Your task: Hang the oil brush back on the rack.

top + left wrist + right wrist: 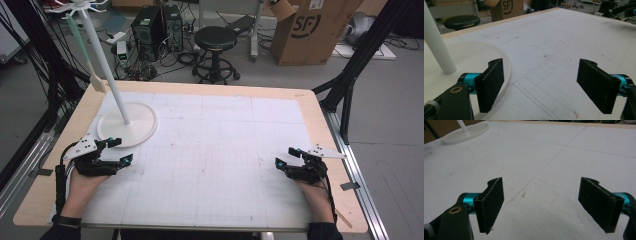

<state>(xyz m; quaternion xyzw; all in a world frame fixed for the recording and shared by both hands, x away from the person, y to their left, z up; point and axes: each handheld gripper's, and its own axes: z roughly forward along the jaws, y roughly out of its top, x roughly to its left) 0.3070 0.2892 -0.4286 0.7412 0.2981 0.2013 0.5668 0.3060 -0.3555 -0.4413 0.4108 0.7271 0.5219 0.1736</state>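
A white stand with a round base (145, 127) and a leaning pole (102, 55) sits at the table's left back. A pale spatula (85, 55) hangs from the stand's top. My left gripper (122, 150) rests near the front of that base, jaws wide open and holding nothing. In the left gripper view the gripper (541, 85) has the base rim (506, 60) beside its left pad and the pole (435, 45) farther left. My right gripper (287, 156) lies at the table's right front, also open and holding nothing (541, 205), over the bare white mat (544, 157).
A white gridded mat (220, 145) covers the wooden table (320, 120). Beyond the far edge stand a black stool (215, 40), computer towers (157, 27) and a cardboard box (310, 30). Black frame legs (350, 75) rise at the right.
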